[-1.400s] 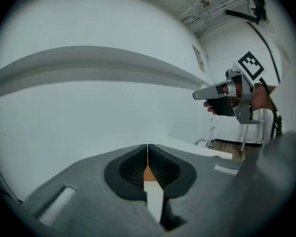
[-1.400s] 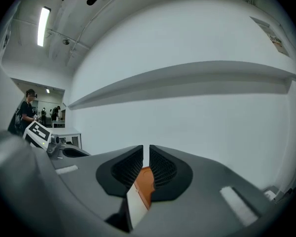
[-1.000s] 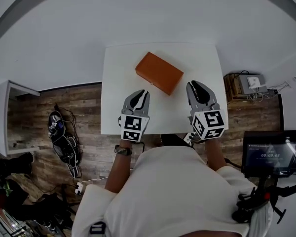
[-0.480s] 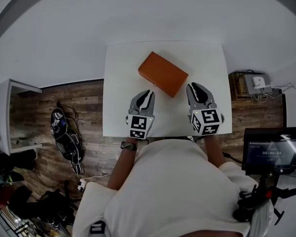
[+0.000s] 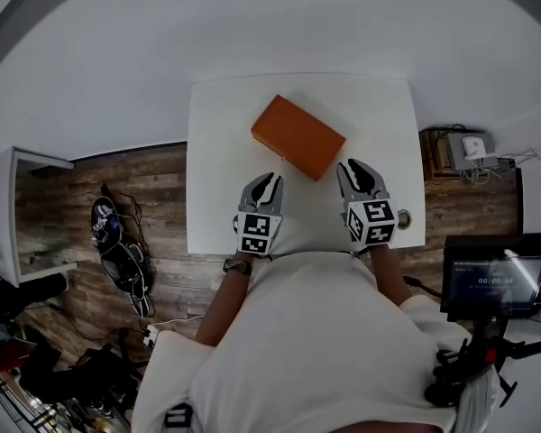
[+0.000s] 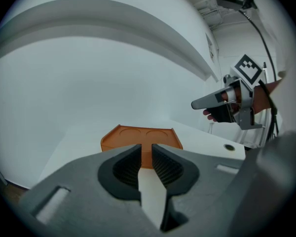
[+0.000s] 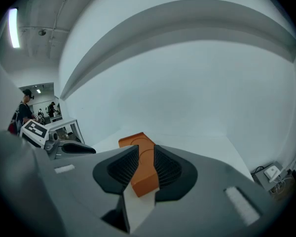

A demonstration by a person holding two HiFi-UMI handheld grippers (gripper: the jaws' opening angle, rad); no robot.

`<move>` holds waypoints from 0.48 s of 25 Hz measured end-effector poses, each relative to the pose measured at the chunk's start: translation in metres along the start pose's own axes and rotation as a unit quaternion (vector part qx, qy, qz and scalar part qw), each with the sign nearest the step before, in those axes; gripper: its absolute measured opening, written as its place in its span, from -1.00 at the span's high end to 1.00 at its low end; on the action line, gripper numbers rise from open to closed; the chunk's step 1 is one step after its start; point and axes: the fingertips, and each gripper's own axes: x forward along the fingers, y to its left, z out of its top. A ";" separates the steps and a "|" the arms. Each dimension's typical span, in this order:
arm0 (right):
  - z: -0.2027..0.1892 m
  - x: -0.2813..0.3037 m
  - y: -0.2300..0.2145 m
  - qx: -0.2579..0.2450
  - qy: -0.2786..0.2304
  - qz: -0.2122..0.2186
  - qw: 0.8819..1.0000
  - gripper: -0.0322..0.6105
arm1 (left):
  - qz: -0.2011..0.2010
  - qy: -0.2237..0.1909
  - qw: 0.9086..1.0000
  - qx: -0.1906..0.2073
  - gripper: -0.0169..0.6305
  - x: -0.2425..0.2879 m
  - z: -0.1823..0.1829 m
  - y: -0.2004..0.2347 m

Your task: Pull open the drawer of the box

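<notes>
The orange box [image 5: 298,136] lies at an angle on the white table [image 5: 216,124], its drawer shut. My left gripper [image 5: 267,179] hovers just short of the box's near left side, its jaws a narrow gap apart with nothing between them. In the left gripper view the box [image 6: 140,134] lies just beyond that gripper [image 6: 146,151]. My right gripper [image 5: 353,167] is near the box's right corner, its jaws opening and empty. In the right gripper view the box [image 7: 136,140] shows through the gap of this gripper [image 7: 142,153].
A small round hole [image 5: 403,217] sits in the table's near right corner. Beyond the table's right edge stand a wooden unit with cables [image 5: 460,152] and a monitor [image 5: 494,282]. Bags [image 5: 117,251] and a white cabinet [image 5: 9,215] are on the wooden floor at left.
Both grippers have moved forward, closer to the orange box. The right gripper's jaws stand wider apart than before.
</notes>
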 end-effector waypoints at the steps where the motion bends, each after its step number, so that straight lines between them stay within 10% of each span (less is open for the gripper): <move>1: -0.004 0.007 -0.001 0.004 0.007 0.002 1.000 0.58 | -0.001 0.004 1.000 -0.004 0.76 0.005 -0.004 0.004; 12: -0.041 0.063 -0.018 0.034 0.065 0.015 0.997 0.49 | -0.007 0.047 0.998 -0.045 0.69 0.049 -0.041 0.031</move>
